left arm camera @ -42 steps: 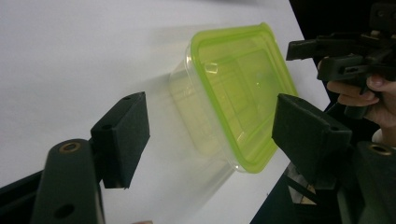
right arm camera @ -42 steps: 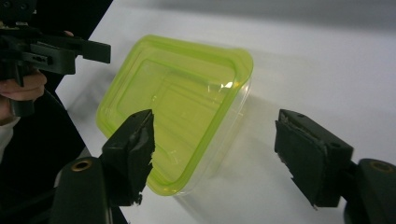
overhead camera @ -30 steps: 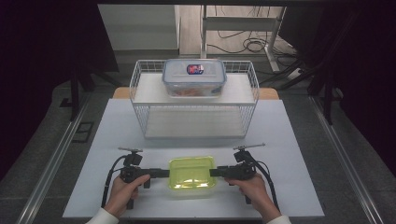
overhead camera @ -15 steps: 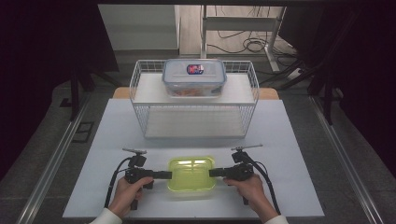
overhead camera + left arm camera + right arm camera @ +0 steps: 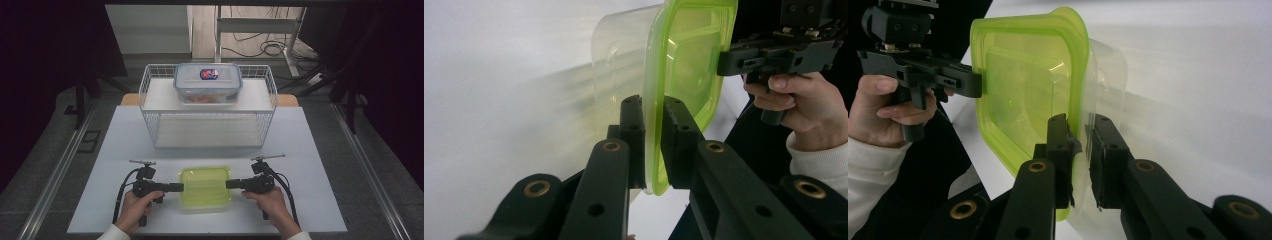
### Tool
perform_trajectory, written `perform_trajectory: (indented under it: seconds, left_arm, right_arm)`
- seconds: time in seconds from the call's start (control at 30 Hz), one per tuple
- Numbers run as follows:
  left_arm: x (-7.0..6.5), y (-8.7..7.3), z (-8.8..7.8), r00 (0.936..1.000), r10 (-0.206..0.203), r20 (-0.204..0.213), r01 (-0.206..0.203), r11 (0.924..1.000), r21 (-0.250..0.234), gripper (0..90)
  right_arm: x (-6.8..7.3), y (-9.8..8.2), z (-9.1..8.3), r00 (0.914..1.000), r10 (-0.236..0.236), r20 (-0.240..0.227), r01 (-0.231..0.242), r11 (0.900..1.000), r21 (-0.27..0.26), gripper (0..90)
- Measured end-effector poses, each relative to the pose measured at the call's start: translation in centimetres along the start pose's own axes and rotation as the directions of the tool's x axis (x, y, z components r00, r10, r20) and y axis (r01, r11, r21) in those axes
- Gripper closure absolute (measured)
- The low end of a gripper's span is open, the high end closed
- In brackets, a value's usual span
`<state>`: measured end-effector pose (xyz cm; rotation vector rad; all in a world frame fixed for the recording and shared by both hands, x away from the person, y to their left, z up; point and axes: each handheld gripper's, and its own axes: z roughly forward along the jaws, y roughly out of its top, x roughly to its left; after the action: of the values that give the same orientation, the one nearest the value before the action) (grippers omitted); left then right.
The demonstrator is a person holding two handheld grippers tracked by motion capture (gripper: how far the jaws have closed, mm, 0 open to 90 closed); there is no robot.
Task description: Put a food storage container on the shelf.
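We see a clear plastic container with a green lid [image 5: 205,187] lying flat, lid up, near the front edge of the white table [image 5: 320,150], its long axis running left to right between the two hands. The left gripper [image 5: 176,187] has just been closing and is clamped on the lid's left rim, its pads on either side of the green edge in the left gripper view [image 5: 651,145]. The right gripper [image 5: 231,184] has likewise just been closing and pinches the right rim. A white wire basket [image 5: 150,107] stands well behind, with a blue-lidded food box [image 5: 207,82] resting on top. Bare table lies between container and basket, and to both sides beyond the hands.
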<state>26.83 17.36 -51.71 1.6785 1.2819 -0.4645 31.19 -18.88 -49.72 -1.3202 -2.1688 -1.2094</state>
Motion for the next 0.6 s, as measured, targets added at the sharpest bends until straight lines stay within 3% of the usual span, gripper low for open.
perform_trajectory:
  seconds: [0.23,0.37,0.6]
  left_arm:
    - [-0.9,0.2,-0.5,0.9992,0.039,-0.012,-0.039,0.9992,-0.009,80.9]
    - [-1.3,0.3,-0.9,0.9987,0.051,-0.007,-0.052,0.9985,-0.019,80.9]
    - [-3.1,0.8,-2.3,0.9936,0.112,-0.012,-0.112,0.9919,-0.059,80.8]
  right_arm:
    - [0.4,0.1,-0.5,0.9996,-0.027,-0.012,0.027,0.999,-0.019,79.9]
    - [1.0,0.4,-0.9,0.9979,-0.065,-0.003,0.065,0.997,-0.044,79.9]
    - [2.3,0.8,-1.9,0.9933,-0.115,-0.008,0.114,0.99,-0.085,80.0]
